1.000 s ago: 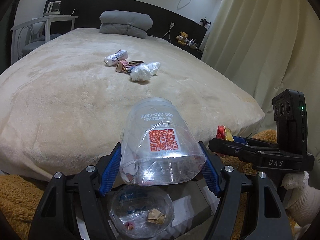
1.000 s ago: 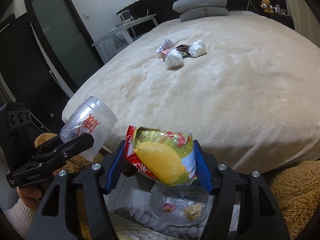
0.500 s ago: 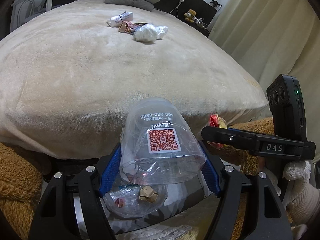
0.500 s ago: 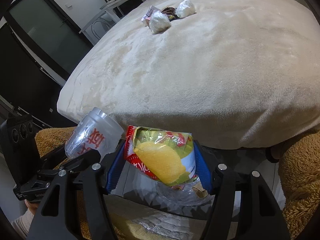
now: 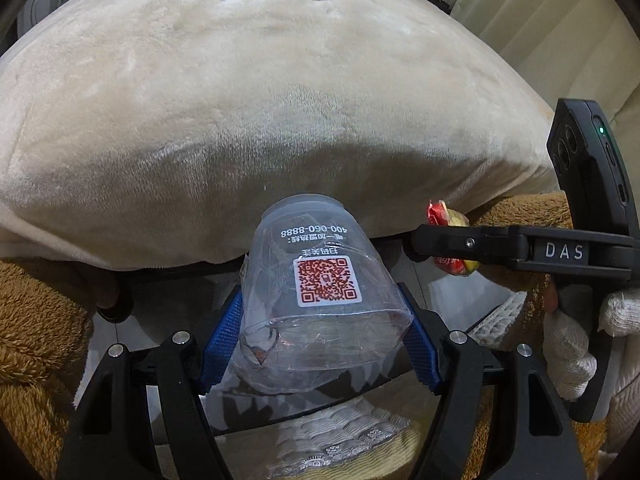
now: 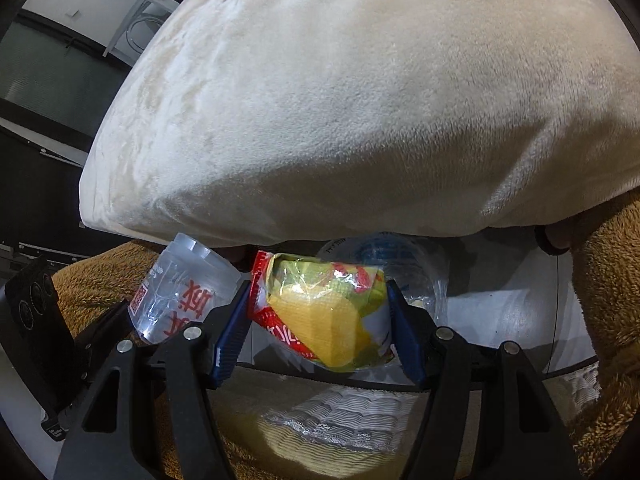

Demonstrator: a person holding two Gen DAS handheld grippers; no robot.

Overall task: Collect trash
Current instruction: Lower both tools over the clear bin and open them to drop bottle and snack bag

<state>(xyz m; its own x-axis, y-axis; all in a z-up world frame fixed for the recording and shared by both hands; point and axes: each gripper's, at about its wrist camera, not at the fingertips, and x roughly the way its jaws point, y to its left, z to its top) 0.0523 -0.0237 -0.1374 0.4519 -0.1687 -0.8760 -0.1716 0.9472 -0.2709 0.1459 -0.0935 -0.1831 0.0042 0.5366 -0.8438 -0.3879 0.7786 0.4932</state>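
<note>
lowered from bed height toward the floor, left hand-held gripper (image 5: 320, 344) clamping the crushed plastic cup (image 5: 320, 300), right hand-held gripper (image 6: 316, 328) clamping the snack bag (image 6: 320, 316), both just above the clear bin (image 6: 416, 268) directly below, mouth upward.

Both grippers were black frames with silver screws and blue textured fingers (image 5: 224, 340). Right gripper (image 5: 440, 240) carried "DAS" lettering. Hand (image 5: 568, 344) wore a white knit glove.

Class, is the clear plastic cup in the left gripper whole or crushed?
Crushed. The clear plastic cup is squeezed between the left gripper's blue pads, its wall creased and its open end flattened.
</note>
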